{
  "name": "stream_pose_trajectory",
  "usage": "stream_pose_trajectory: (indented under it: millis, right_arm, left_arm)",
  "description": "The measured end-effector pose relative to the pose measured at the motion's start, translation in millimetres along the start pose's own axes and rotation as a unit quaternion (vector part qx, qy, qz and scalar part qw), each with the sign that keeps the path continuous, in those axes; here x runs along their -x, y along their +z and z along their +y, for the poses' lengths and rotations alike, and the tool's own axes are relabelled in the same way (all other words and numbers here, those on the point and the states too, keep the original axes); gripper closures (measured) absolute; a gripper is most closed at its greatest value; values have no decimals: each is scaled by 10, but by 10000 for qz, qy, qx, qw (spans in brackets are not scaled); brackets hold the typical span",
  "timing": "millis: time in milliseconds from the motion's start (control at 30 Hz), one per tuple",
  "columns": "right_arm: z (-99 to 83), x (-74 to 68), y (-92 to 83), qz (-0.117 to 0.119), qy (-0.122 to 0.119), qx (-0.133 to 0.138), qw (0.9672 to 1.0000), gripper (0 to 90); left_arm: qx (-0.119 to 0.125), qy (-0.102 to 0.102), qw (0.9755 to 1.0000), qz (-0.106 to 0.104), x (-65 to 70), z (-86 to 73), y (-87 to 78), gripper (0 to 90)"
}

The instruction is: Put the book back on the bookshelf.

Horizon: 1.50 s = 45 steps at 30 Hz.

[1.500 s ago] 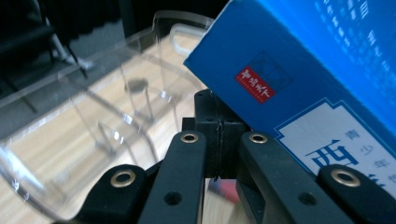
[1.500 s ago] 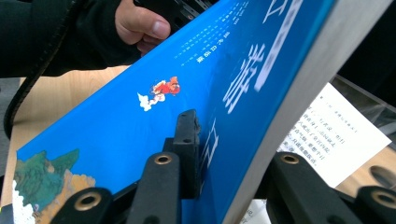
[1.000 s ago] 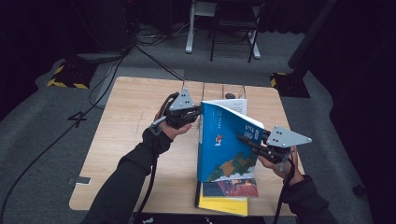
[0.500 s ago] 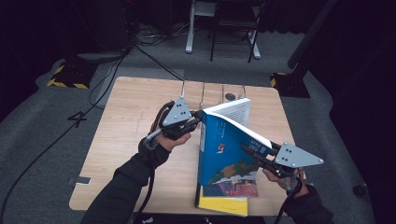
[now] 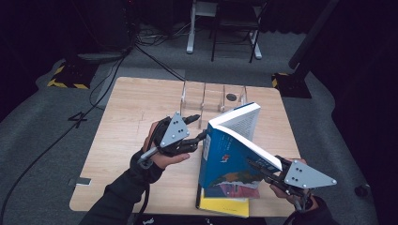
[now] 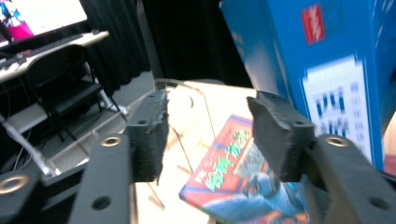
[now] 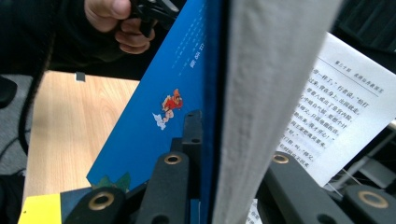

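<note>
A thick blue book (image 5: 228, 151) stands tilted on its lower edge on a small pile of books at the table's near right. My right gripper (image 5: 257, 166) is shut on the blue book's fore-edge side; in the right gripper view its jaws (image 7: 224, 154) clamp the blue cover (image 7: 159, 116) and the block of pages. My left gripper (image 5: 201, 138) sits just left of the book's spine. Its jaws have just been opening and stand apart with nothing between them (image 6: 208, 135). The blue book (image 6: 327, 60) rises to the right of them.
Under the blue book lie a colourful book (image 5: 232, 190) (image 6: 233, 172) and a yellow book (image 5: 224, 207). A clear acrylic book rack (image 5: 204, 93) stands at the table's back middle. Bare wooden tabletop (image 5: 126, 122) spreads to the left. Chairs and cables lie beyond the table.
The left gripper has let go of the book's upper edge, opened, and drawn back towards the near side. The right gripper has carried the book nearer and to the right, tilting it more.
</note>
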State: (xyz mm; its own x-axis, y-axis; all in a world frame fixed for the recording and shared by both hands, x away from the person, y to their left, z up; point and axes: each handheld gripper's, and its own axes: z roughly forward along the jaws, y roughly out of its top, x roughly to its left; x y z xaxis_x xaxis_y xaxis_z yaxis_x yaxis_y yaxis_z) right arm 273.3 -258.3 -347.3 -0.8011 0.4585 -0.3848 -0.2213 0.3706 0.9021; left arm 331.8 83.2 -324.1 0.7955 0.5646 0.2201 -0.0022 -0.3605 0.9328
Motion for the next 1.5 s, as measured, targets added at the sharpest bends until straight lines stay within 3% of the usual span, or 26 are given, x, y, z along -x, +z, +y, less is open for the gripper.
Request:
stream_pose_trajectory:
  millis: [133, 200, 333, 400, 433, 567, 733, 833, 933, 1133, 1267, 1400, 1500]
  right_arm:
    - [7, -15, -15, 23, -26, -19, 10000, 785]
    - [7, -17, -14, 22, -19, -16, 10000, 785]
    - [10, -22, -15, 34, -35, -15, 10000, 784]
    - [12, -22, -16, 40, -24, -14, 10000, 784]
    - [4, -22, -20, 66, 60, 6, 10000, 783]
    - [8, -40, -32, 72, 23, 11, 10000, 782]
    - [13, -70, -51, 110, -12, 52, 9999, 781]
    - [14, -82, -66, 142, 1, 67, 9999, 779]
    - [15, -96, -75, 183, -8, 94, 9998, 777]
    - [31, -123, -92, 247, -46, 84, 9996, 770]
    - [25, -130, -107, 305, -70, 138, 9994, 764]
    - [7, -126, -130, 283, -31, 245, 9993, 758]
    - [2, -85, -158, 265, 58, 333, 9991, 754]
  left_arm:
    - [-215, -63, 9997, -111, 46, -82, -105, 342]
    - [-275, -138, 9991, -295, 69, -117, -150, 290]
    - [-298, -119, 9983, -484, 151, -177, -242, 282]
    - [-340, -167, 9969, -683, 214, -220, -254, 281]
    - [-371, -183, 9961, -782, 248, -246, -244, 279]
    - [-610, -190, 9916, -1123, 401, -382, -97, 278]
    - [-814, -199, 9874, -1341, 517, -550, 172, 279]
    - [-700, -189, 9877, -1385, 557, -623, 279, 301]
    - [-648, -227, 9865, -1485, 582, -665, 373, 308]
    - [-392, -214, 9856, -1630, 630, -614, 486, 335]
    - [-240, -194, 9857, -1654, 634, -559, 526, 347]
    - [-67, -213, 9836, -1789, 576, -502, 507, 380]
    - [8, -43, 9833, -1818, 534, -453, 478, 428]
